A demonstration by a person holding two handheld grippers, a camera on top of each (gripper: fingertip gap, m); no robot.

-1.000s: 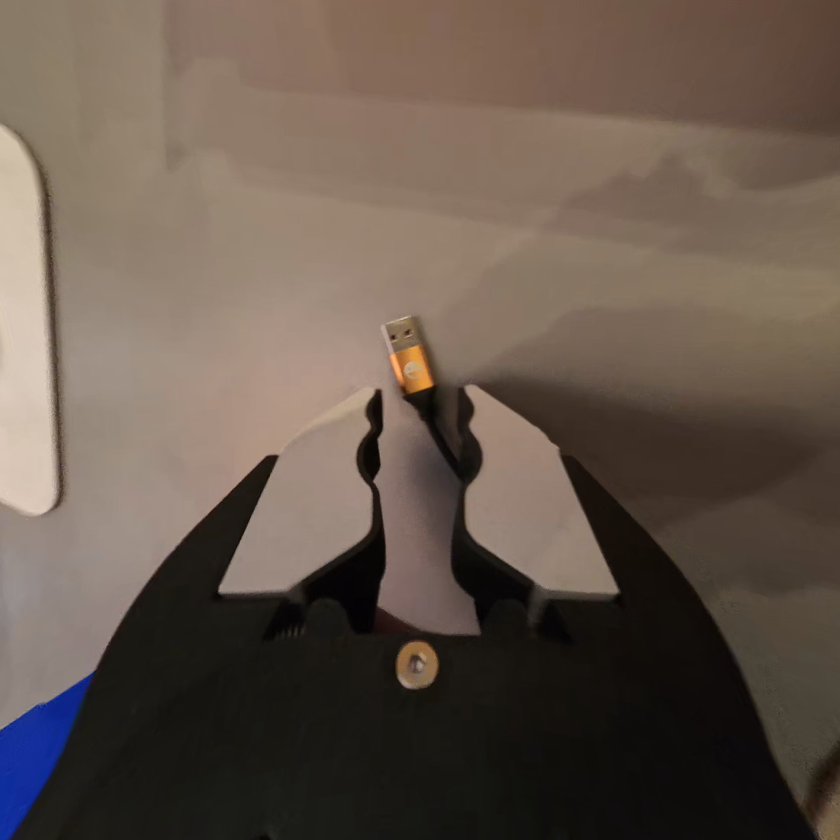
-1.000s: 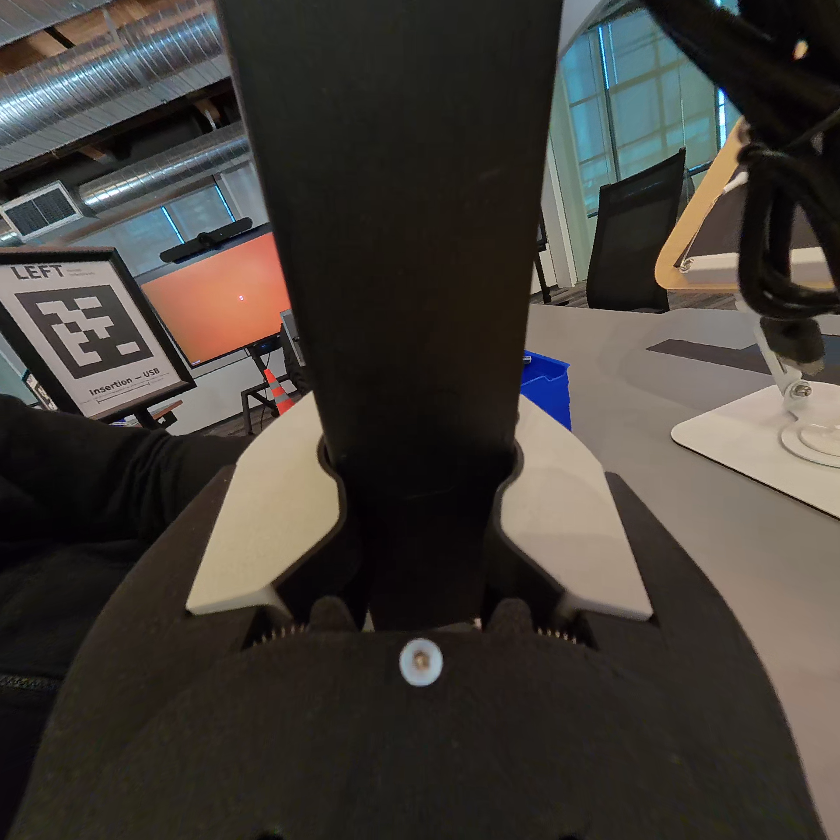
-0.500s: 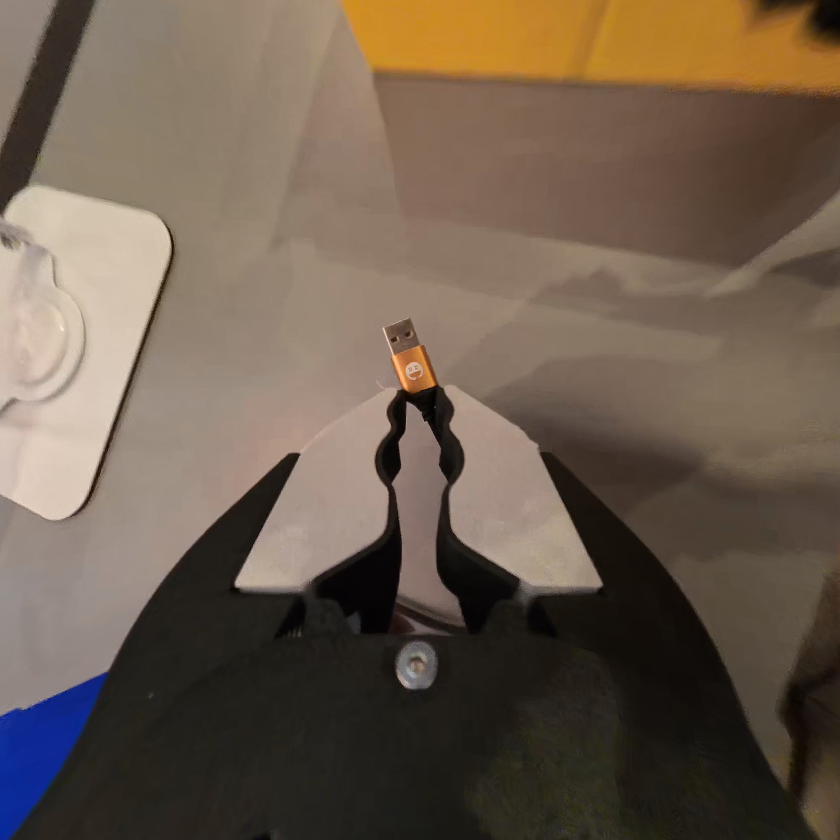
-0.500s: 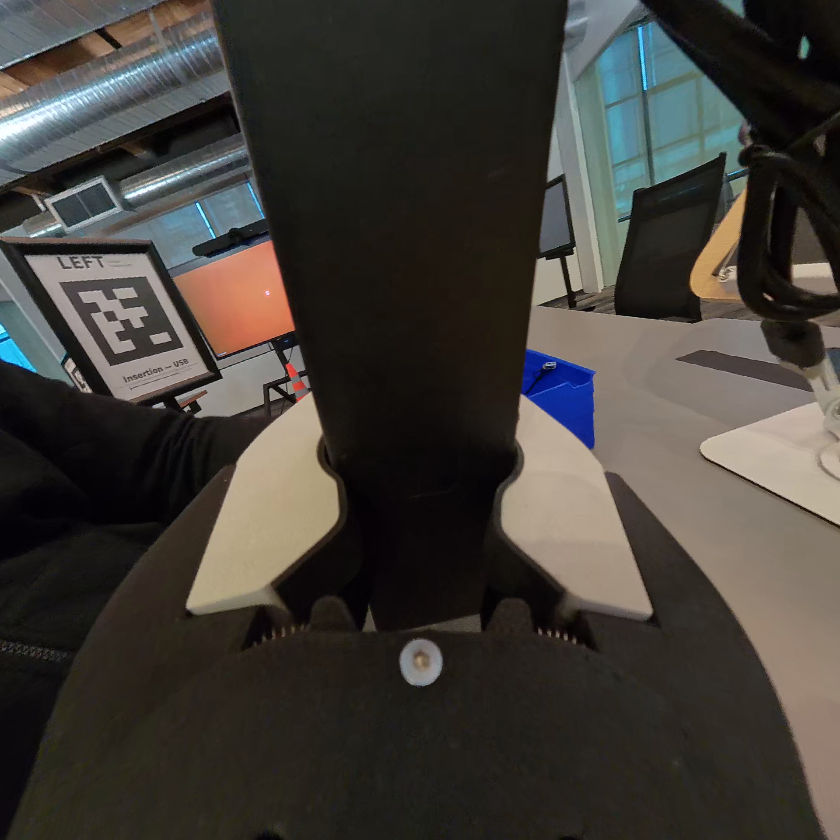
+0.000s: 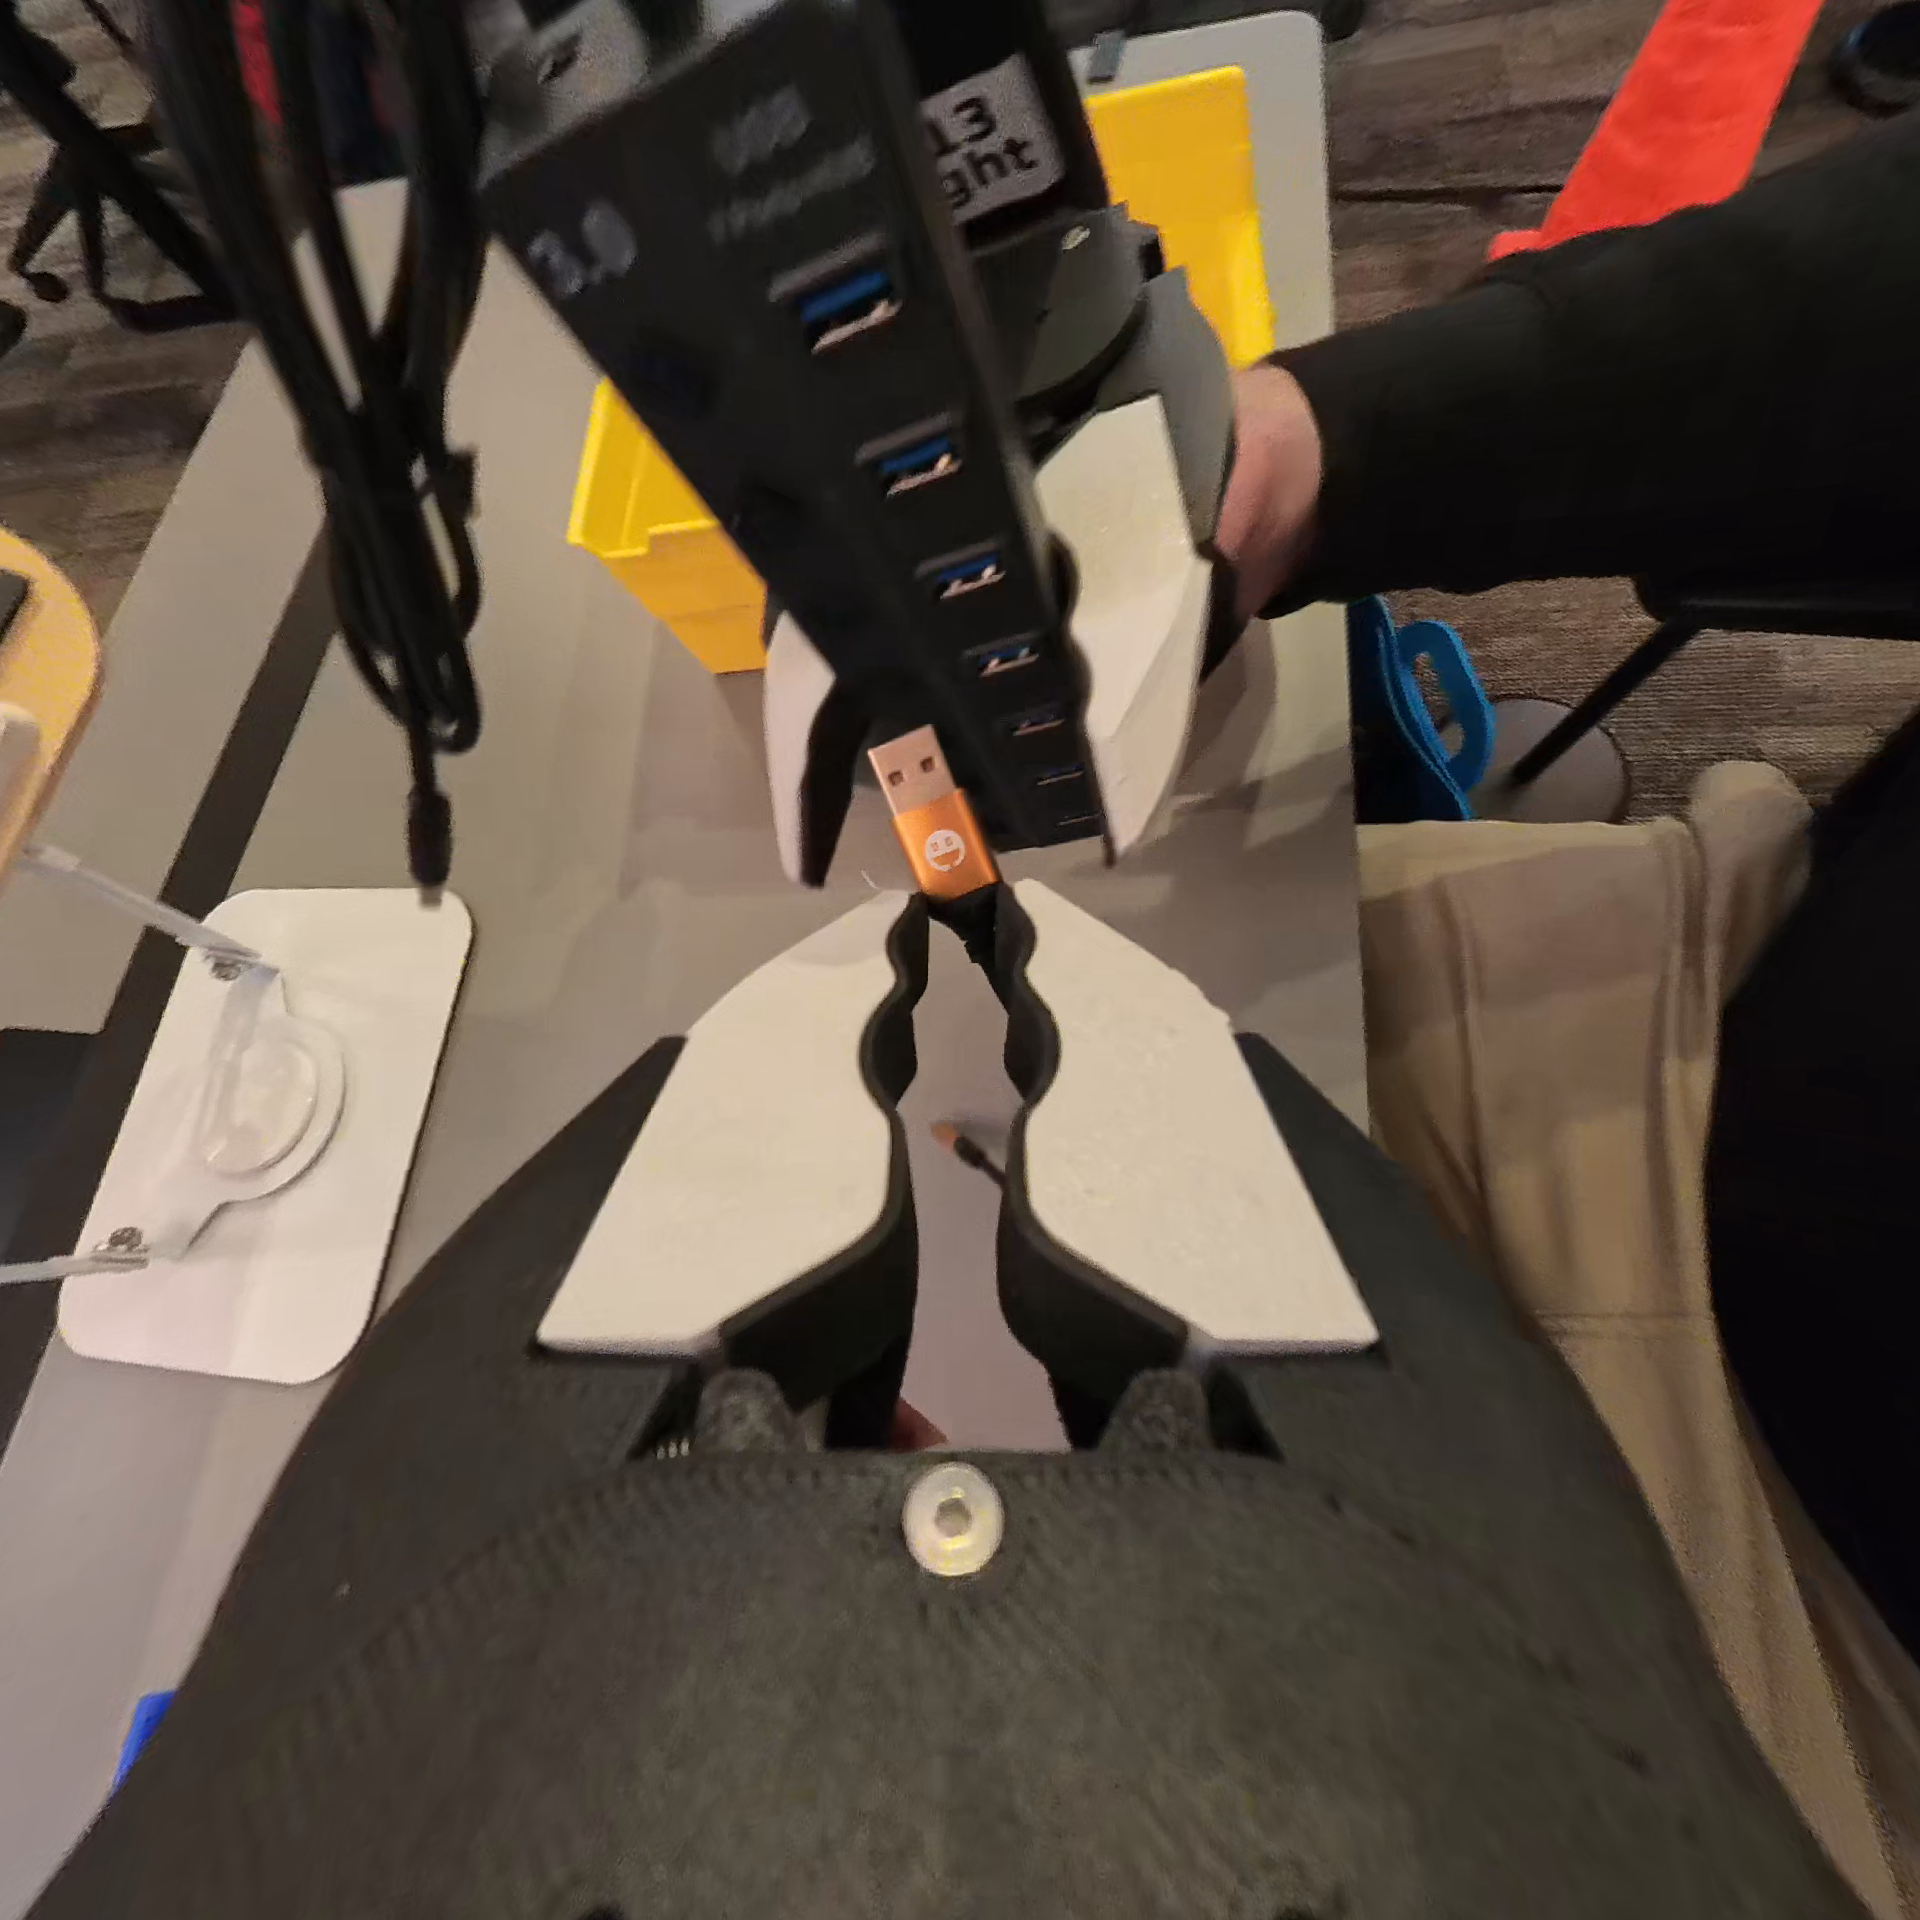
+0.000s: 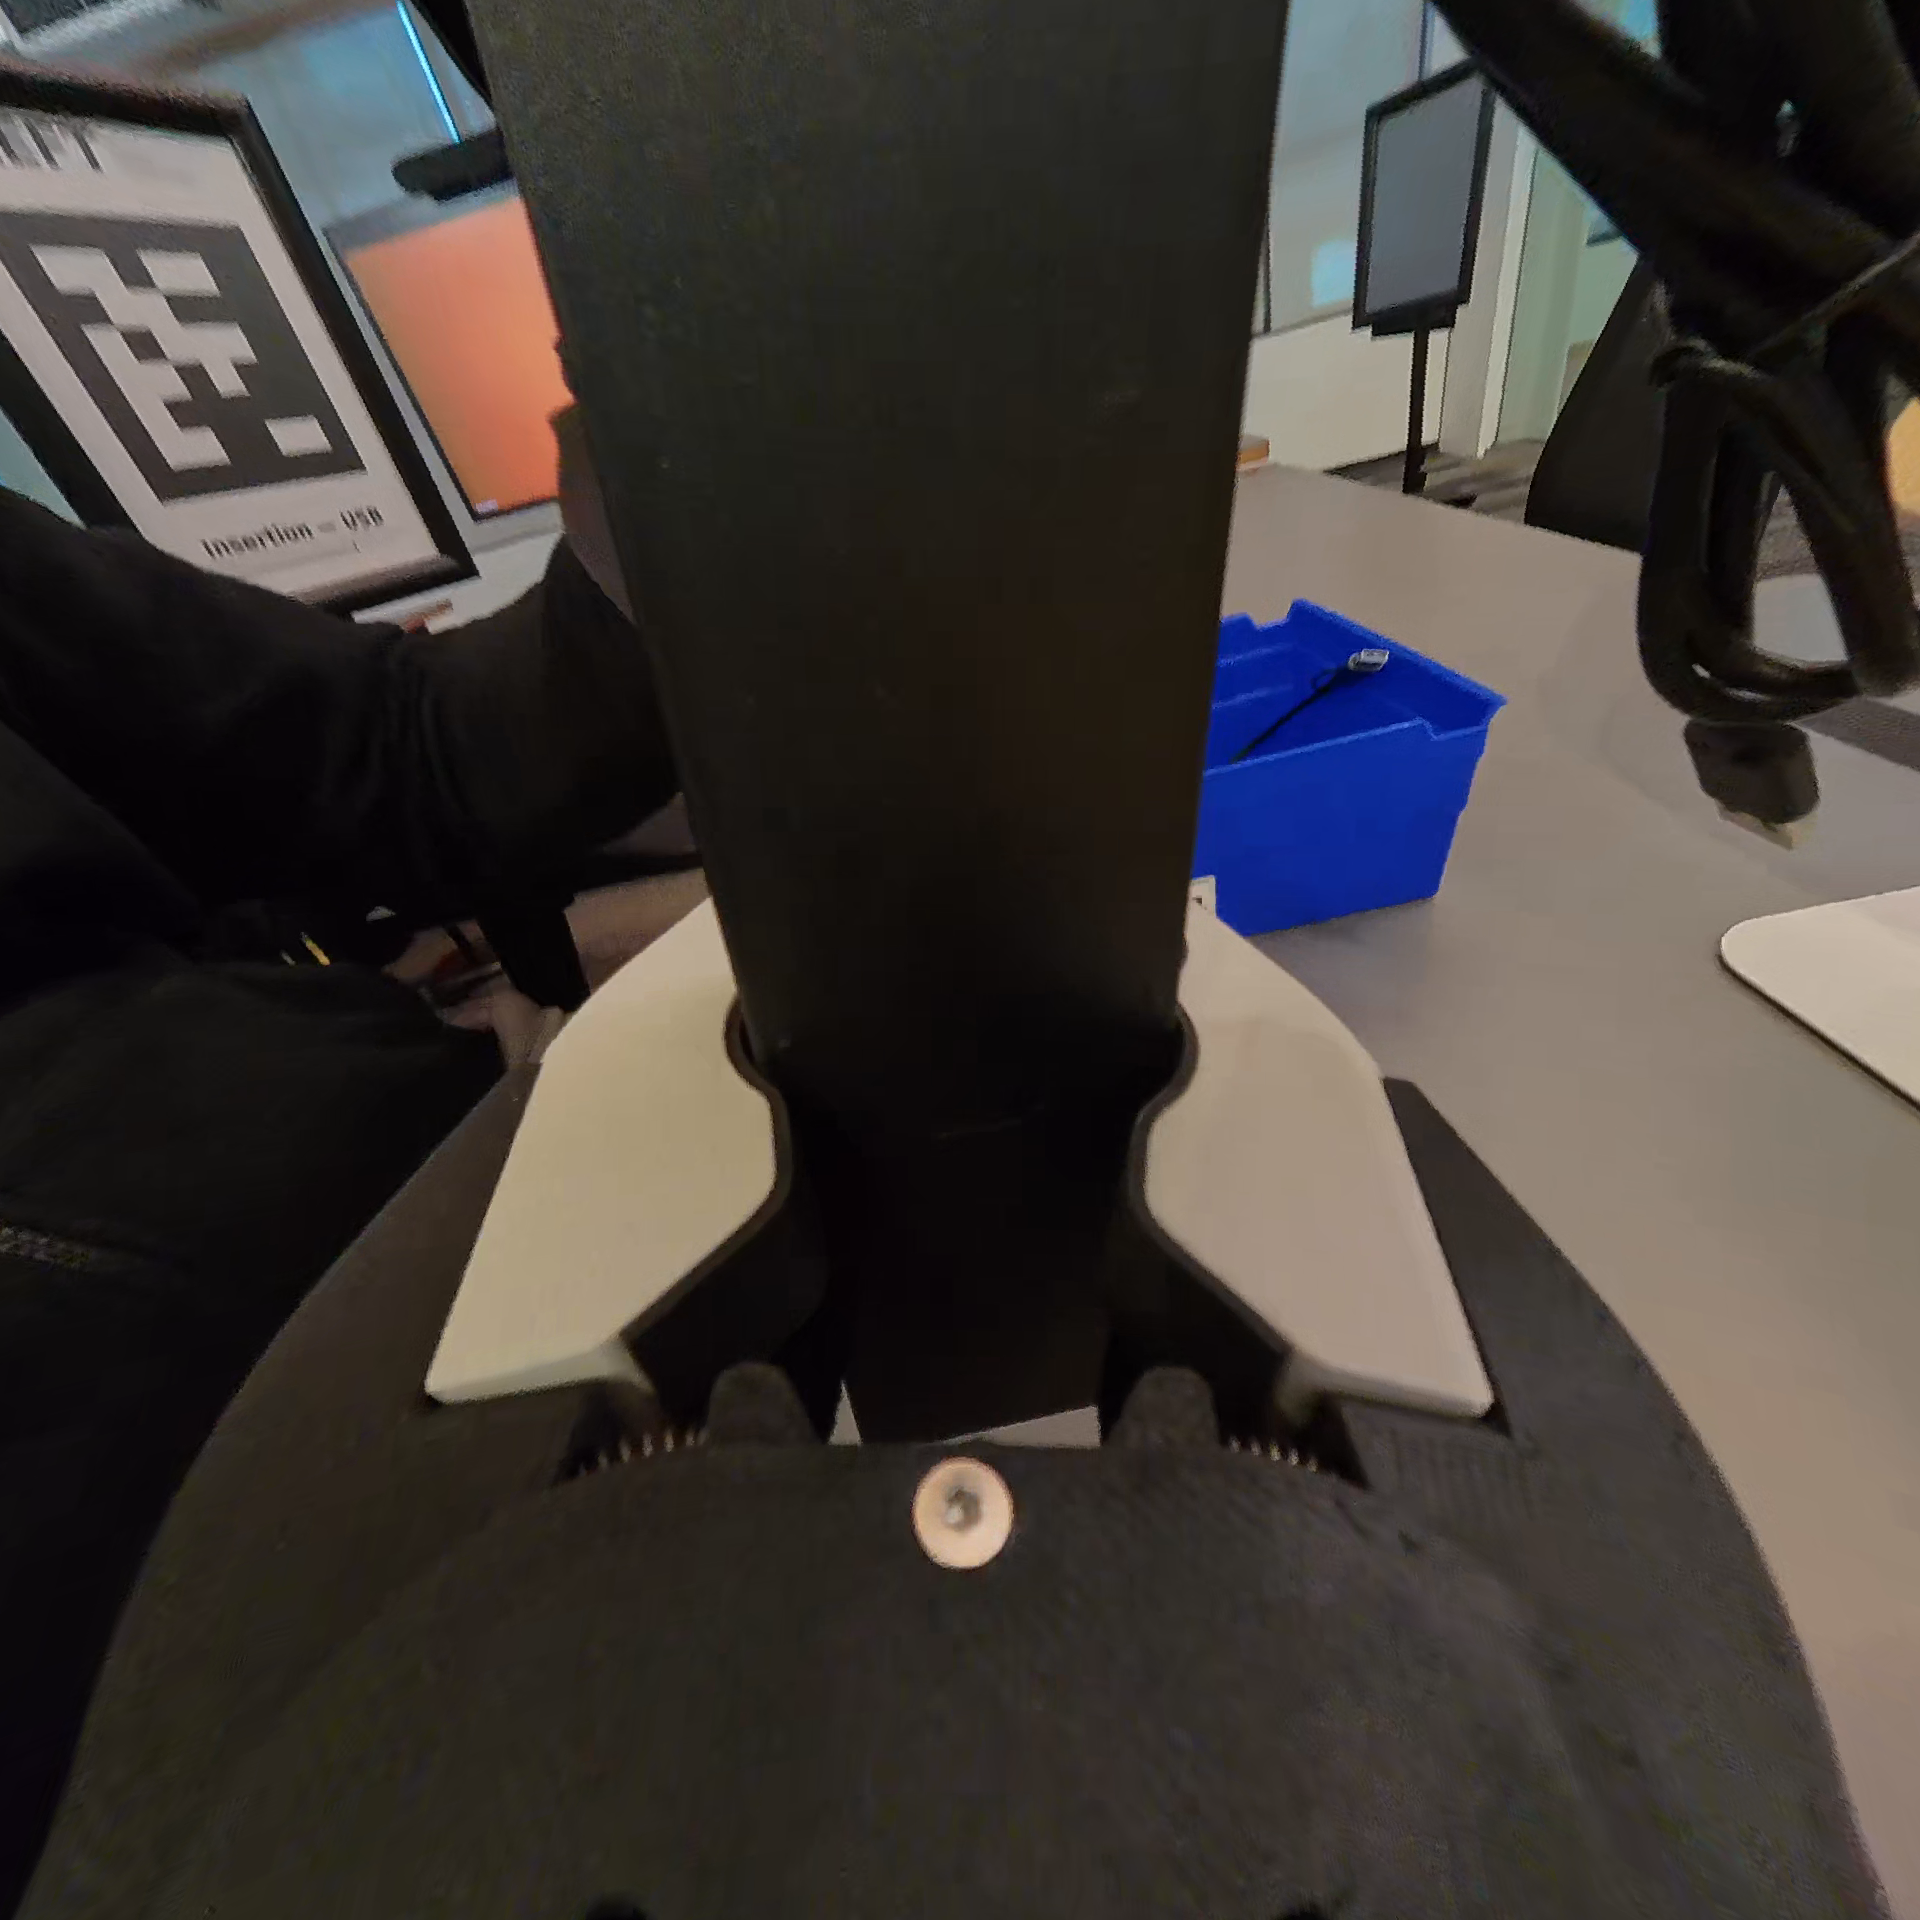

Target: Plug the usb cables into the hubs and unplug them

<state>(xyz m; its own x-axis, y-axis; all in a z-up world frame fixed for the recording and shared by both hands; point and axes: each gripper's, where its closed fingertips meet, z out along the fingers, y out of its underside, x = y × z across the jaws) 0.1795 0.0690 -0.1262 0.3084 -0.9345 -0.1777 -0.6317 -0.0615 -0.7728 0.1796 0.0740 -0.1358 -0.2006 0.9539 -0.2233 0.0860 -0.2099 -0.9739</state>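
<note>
My left gripper (image 5: 961, 904) is pinched down on the orange USB plug (image 5: 928, 821) just behind its collar, the metal tip sticking straight out ahead – its cable trails back between the fingers. My right gripper (image 6: 961, 1049) is clamped around the lower end of the long black hub (image 5: 831, 343), holding it upright over the grey table (image 5: 582, 748). The plug sits just in front of the hub's lowest ports, but its tip points along the column of ports, not into one – I reckon it must be turned to face the hub before pushing.

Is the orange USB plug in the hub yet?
Out. The orange USB plug sits bare before the black hub, its metal tip fully visible.
</note>
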